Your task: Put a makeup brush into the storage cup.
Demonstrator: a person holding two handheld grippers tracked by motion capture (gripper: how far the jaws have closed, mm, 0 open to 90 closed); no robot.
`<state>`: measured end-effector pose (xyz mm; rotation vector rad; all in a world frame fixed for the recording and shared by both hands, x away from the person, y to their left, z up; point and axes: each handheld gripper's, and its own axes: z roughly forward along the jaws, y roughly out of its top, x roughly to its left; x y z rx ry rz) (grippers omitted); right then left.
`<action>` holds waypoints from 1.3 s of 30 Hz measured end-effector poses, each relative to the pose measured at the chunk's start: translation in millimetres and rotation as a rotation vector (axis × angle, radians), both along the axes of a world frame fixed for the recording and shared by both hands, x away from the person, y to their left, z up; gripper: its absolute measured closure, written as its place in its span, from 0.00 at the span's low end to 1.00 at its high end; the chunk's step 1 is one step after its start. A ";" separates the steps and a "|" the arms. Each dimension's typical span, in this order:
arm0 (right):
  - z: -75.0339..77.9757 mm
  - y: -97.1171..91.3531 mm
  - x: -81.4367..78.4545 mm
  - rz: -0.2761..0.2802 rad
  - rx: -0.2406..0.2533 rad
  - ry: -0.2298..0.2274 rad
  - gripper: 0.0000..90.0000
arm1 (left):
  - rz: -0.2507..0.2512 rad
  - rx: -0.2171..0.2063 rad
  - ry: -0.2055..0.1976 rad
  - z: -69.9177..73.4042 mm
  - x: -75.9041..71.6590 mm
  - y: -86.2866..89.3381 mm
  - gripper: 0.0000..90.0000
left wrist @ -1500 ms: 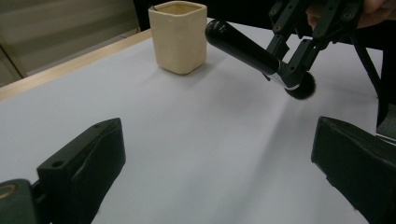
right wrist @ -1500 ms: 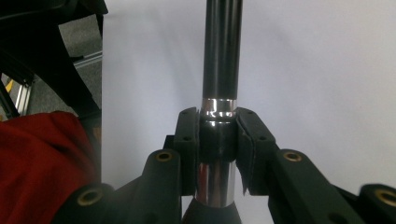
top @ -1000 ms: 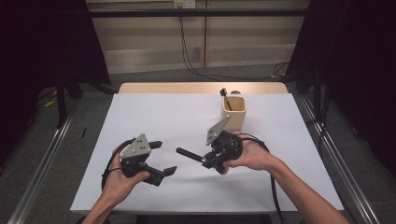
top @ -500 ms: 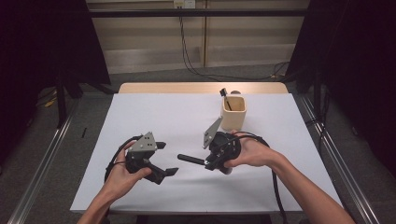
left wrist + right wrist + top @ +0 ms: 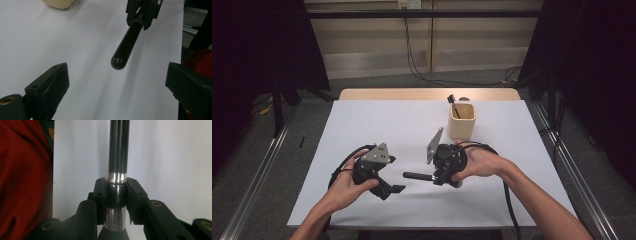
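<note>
Clamping a slim black brush handle with a chrome ferrule (image 5: 418, 176), the right hand-held gripper (image 5: 439, 175) holds it level over the white counter (image 5: 377, 125), in front of the cream square holder cup (image 5: 461, 120) in the high view. The left hand-held gripper (image 5: 117, 82) stands wide, the handle's rounded tip between its jaws, untouched. The right gripper view shows pads pinching the ferrule (image 5: 117, 192); the handle looks stiff, light and slippery, best taken on the matte shaft.
</note>
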<state>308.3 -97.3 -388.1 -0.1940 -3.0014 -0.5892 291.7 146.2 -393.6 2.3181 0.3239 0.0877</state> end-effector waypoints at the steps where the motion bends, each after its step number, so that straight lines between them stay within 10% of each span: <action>1: -0.2 1.0 -0.2 0.002 0.000 0.004 0.80 | -0.010 0.004 0.005 0.3 0.9 -0.8 0.06; 19: -6.5 10.5 0.9 0.044 -0.033 -0.002 0.80 | -0.074 0.125 0.057 -9.9 8.8 -19.7 0.06; 39: -12.6 20.5 0.1 0.076 -0.033 -0.005 0.80 | -0.146 0.170 0.079 -19.0 13.9 -35.7 0.51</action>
